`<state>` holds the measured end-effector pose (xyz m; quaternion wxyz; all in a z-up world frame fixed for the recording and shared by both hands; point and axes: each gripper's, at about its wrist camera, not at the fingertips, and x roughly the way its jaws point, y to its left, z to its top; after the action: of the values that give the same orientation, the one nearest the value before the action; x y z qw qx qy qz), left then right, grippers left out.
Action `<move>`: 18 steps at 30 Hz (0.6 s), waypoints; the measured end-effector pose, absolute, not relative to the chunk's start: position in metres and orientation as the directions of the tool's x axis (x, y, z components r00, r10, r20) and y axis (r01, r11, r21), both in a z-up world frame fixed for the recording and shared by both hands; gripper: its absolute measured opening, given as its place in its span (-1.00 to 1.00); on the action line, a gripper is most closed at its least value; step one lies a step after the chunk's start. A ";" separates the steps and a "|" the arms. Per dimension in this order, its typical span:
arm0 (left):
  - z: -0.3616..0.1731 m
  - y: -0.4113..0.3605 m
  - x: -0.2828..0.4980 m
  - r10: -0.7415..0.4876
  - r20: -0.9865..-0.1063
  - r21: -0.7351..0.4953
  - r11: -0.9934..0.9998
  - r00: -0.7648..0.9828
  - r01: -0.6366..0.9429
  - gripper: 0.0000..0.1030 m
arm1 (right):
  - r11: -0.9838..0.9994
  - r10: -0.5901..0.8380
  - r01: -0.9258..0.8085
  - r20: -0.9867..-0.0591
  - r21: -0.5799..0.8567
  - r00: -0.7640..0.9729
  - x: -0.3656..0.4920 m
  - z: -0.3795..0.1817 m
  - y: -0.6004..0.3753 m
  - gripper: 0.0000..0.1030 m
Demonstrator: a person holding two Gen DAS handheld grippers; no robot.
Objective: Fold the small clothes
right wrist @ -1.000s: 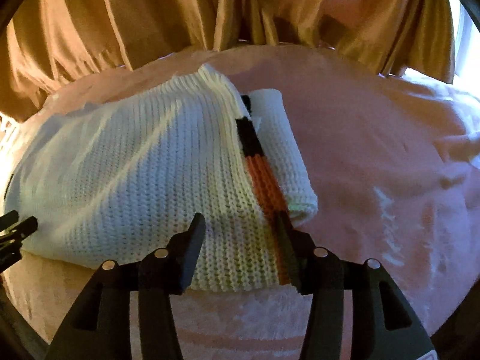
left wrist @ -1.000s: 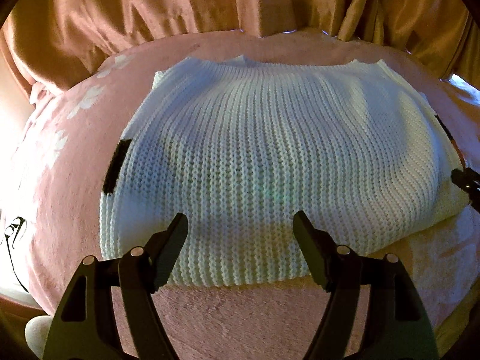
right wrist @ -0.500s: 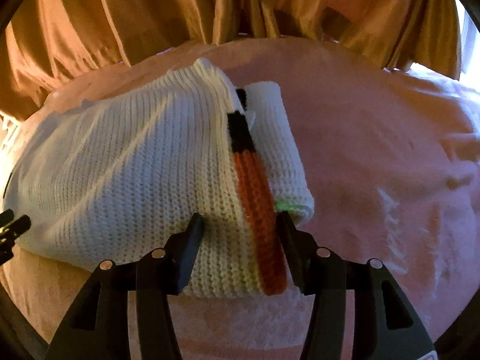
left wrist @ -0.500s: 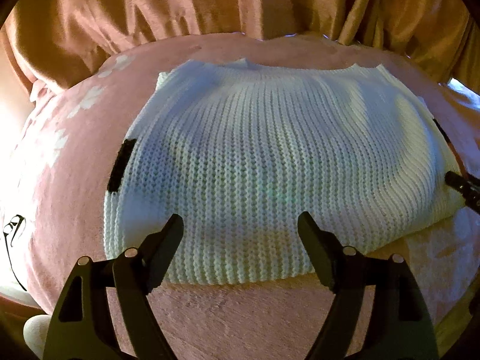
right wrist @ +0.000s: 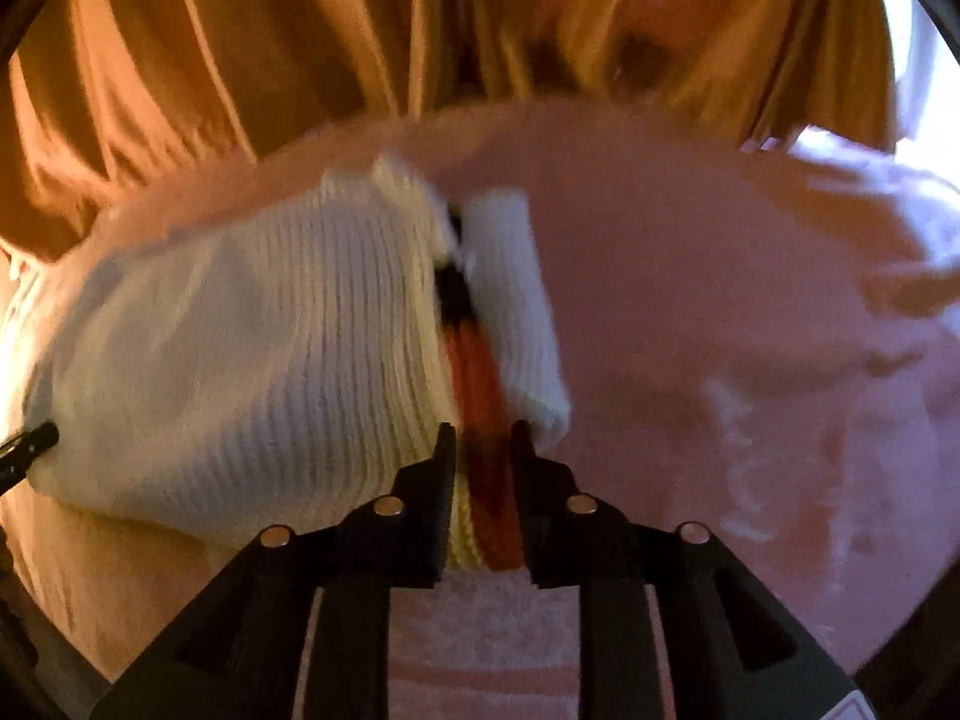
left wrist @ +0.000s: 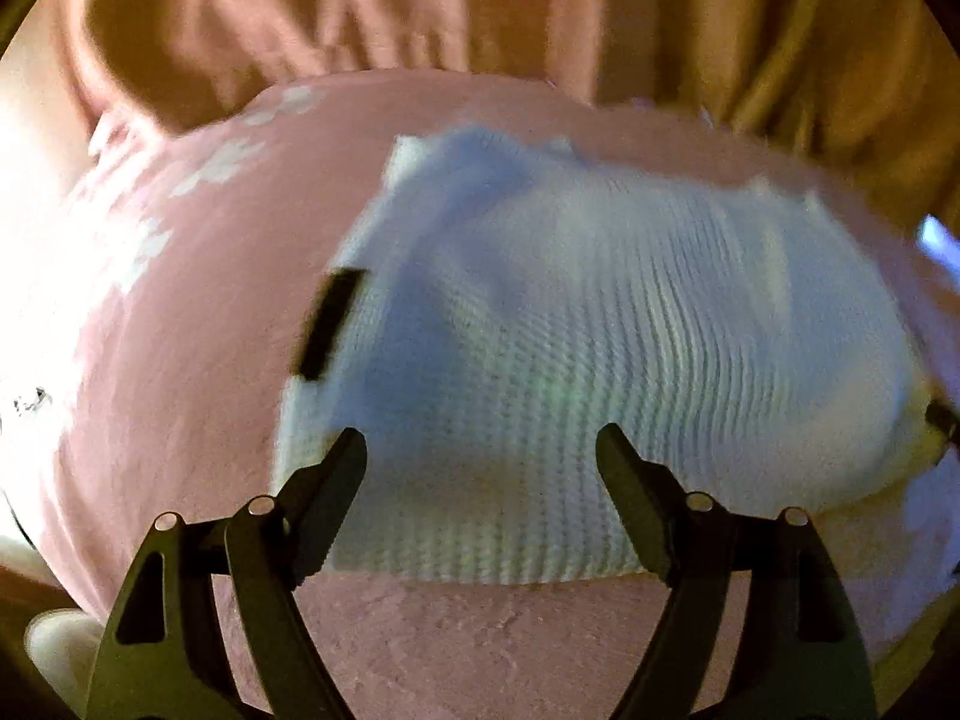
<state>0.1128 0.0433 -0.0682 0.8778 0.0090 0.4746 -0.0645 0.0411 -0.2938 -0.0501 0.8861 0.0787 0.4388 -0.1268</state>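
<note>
A white knitted sweater (left wrist: 600, 330) lies folded on a pink blanket (left wrist: 180, 360), with a black patch (left wrist: 327, 324) at its left edge. In the right wrist view the sweater (right wrist: 240, 360) shows an orange and black stripe (right wrist: 474, 372) and a folded white sleeve (right wrist: 516, 300) along its right side. My left gripper (left wrist: 480, 456) is open over the sweater's near hem. My right gripper (right wrist: 483, 450) is shut on the sweater's near right corner at the orange stripe. The right gripper's tip shows at the far right of the left wrist view (left wrist: 942, 417).
Orange-brown curtains (left wrist: 480, 12) hang behind the blanket-covered surface (right wrist: 720, 300). The blanket has pale flower prints (left wrist: 222, 162) at the left. Bright light comes in at the far right (right wrist: 924, 120).
My right gripper has closed on the sweater's corner at the orange stripe. My left gripper has shifted left along the near hem and stays open. Both views are now blurred by motion.
</note>
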 end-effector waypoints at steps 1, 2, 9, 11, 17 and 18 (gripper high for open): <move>-0.065 0.058 0.114 -0.126 -0.832 -0.097 0.992 0.541 0.083 0.52 | 0.961 -0.145 0.275 -0.775 0.038 0.615 0.039 -0.036 -0.286 -0.61; -0.064 0.070 0.116 -0.141 -0.831 -0.135 0.990 0.538 0.051 0.53 | 0.966 -0.131 0.254 -0.766 0.043 0.629 0.039 -0.029 -0.280 -0.61; -0.082 0.117 0.137 -0.175 -0.838 -0.268 0.957 0.517 -0.110 0.66 | 0.997 0.039 0.026 -0.779 0.070 0.626 0.080 -0.025 -0.211 -0.61; -0.093 0.119 0.143 -0.172 -0.848 -0.269 0.955 0.502 -0.126 0.67 | 0.996 0.088 -0.029 -0.785 0.089 0.614 0.094 -0.031 -0.191 -0.61; -0.102 0.115 0.154 -0.190 -0.830 -0.301 0.944 0.524 -0.135 0.74 | 0.992 0.102 -0.121 -0.816 0.040 0.569 0.139 -0.059 -0.138 -0.61; -0.101 0.115 0.156 -0.194 -0.827 -0.308 0.942 0.528 -0.135 0.71 | 0.993 0.072 -0.122 -0.831 0.005 0.552 0.145 -0.069 -0.131 -0.61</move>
<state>0.1560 0.1145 -0.1015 0.8573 -0.1697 0.4857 -0.0172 0.1447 -0.1314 -0.0689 0.8805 -0.0267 0.4700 0.0549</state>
